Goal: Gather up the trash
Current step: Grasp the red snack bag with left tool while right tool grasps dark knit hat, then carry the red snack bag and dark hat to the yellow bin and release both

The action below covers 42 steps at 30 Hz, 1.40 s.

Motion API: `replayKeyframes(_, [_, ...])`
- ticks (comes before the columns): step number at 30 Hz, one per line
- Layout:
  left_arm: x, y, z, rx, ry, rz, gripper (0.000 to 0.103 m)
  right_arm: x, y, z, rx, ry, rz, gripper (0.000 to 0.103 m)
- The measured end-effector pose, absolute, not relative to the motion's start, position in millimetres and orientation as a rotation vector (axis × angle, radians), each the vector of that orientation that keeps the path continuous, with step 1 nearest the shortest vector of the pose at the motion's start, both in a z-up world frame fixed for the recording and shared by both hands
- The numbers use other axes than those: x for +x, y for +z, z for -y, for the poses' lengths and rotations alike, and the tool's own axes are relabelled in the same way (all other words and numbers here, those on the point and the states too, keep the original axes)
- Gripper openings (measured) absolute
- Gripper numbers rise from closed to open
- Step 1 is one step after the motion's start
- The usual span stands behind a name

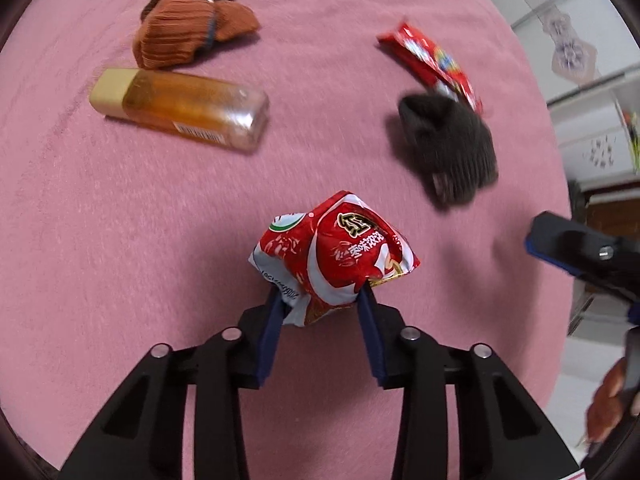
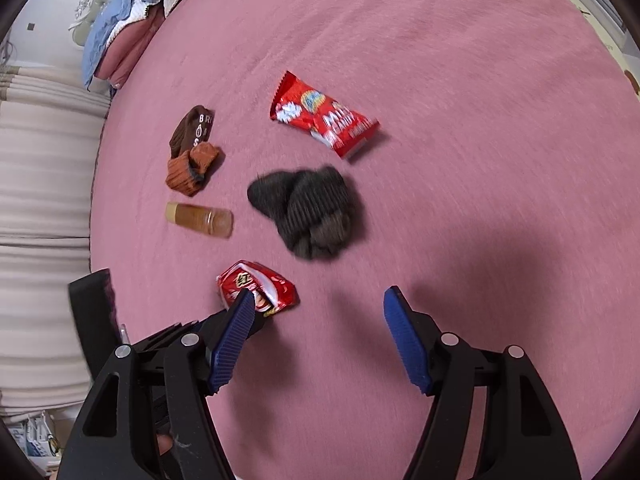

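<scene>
My left gripper [image 1: 322,294] is shut on a crumpled red and white snack wrapper [image 1: 336,256], held above the pink bedspread. The same wrapper shows in the right wrist view [image 2: 256,286], partly behind my right finger. A long red candy wrapper [image 1: 432,58] lies at the far right, also seen in the right wrist view [image 2: 324,116]. My right gripper [image 2: 320,298] is open and empty above the bedspread, near a dark grey sock bundle [image 2: 308,208].
A clear bottle of amber liquid [image 1: 180,108] lies on its side at the left. Orange and brown socks [image 1: 188,28] lie behind it. The grey sock bundle [image 1: 448,144] sits by the candy wrapper. Pillows [image 2: 124,20] are at the bed's head. The pink bedspread [image 2: 480,80] covers everything.
</scene>
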<state>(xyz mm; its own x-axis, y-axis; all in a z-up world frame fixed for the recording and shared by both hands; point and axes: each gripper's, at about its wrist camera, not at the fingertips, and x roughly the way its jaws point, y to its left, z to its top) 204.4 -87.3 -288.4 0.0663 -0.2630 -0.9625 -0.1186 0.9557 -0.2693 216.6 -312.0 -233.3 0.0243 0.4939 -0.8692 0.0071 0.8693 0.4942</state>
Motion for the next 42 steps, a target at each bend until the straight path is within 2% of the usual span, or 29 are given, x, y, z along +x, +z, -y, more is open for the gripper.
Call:
replayKeyframes(1, [208.0, -288.7, 81.4, -0.352, -0.105, -1.508, 0.033, 221.4, -235.5, 309.4, 0.411, 0.395, -1.514, 0.065])
replayKeyframes(2, [210.6, -289.2, 75.1, -0.4, -0.097, -1.506, 0.025, 227.2, -238.2, 306.4, 0.408, 0.395, -1.515, 0.066])
replayKeyframes(4, [210.4, -289.1, 66.8, -0.466, -0.088, -1.502, 0.025, 237.0, -243.8, 301.7, 0.405, 0.392, -1.517, 0.07])
replayKeyframes(9, [210.1, -294.7, 52.4, -0.532, -0.069, -1.5, 0.025, 257.1, -263.1, 292.6, 0.404, 0.367, -1.546, 0.069])
replayKeyframes(10, [209.5, -296.8, 52.1, -0.543, -0.069, -1.503, 0.024, 258.4, -265.5, 291.9, 0.399, 0.359, -1.55, 0.063])
replayKeyframes(11, [210.5, -297.5, 51.5, -0.551, -0.069, -1.503, 0.024, 259.5, -267.7, 290.8, 0.4, 0.365, -1.554, 0.05])
replayKeyframes(12, [209.8, -297.4, 53.5, -0.551, -0.07, -1.503, 0.023, 259.8, -269.3, 289.7, 0.4, 0.375, -1.562, 0.045])
replayKeyframes(17, [212.9, -296.4, 49.6, -0.578, -0.077, -1.498, 0.022, 251.2, -260.3, 294.4, 0.393, 0.379, -1.537, 0.038])
replayKeyframes(27, [196.1, -271.2, 64.8, -0.609, -0.103, -1.491, 0.022, 211.5, -233.6, 332.3, 0.459, 0.352, -1.507, 0.036])
replayKeyframes(42, [138.7, -220.6, 165.5, -0.524, -0.258, -1.509, 0.022, 114.7, -183.7, 455.5, 0.646, 0.186, -1.374, 0.036])
